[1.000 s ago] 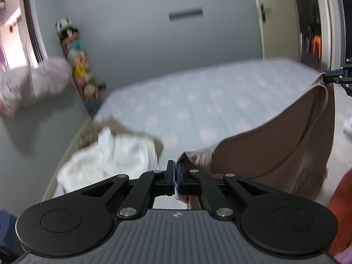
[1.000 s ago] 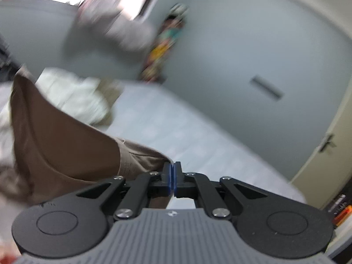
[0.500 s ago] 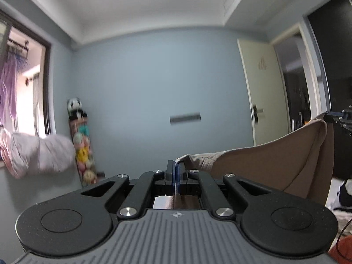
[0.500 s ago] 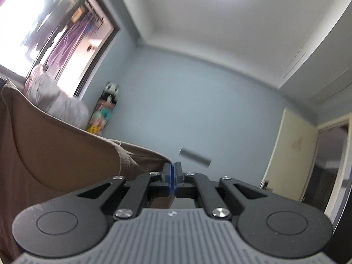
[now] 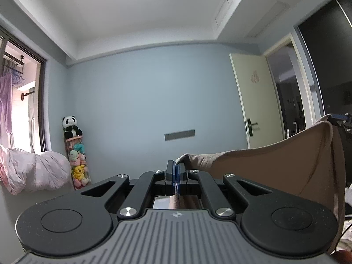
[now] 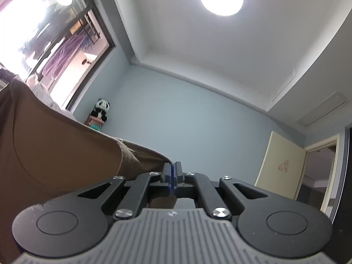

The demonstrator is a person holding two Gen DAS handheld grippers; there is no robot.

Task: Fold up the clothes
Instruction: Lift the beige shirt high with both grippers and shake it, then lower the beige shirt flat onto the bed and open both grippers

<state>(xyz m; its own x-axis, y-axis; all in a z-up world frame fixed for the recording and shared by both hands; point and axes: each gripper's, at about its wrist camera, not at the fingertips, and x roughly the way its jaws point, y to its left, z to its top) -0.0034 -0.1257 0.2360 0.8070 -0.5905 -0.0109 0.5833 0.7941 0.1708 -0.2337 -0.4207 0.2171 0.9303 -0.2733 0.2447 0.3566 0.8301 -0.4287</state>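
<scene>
Brown garment (image 5: 275, 169) hangs in the air between the two grippers, stretched like a wide sheet, and no bed or other support is visible under it in either view. The left gripper (image 5: 176, 171) has its jaws pressed together on one corner of the cloth, and a small fold of fabric sticks out just beyond the blue pads. The right gripper (image 6: 172, 175) is clamped in the same way on the opposite corner; its tip also shows at the right edge of the left wrist view, where the cloth rises to a peak.

The step in hand seems to be to hold the garment up and spread it before it is folded. To do it well, both grips should stay firm, because each one holds only a small piece of the edge and the cloth could slip out. I think the two hands should be at the same height, so that the upper edge is straight and not sagging in the middle as it does a little now. The lower part of the garment is hidden, so I cannot tell if it hangs free or is twisted.
</scene>
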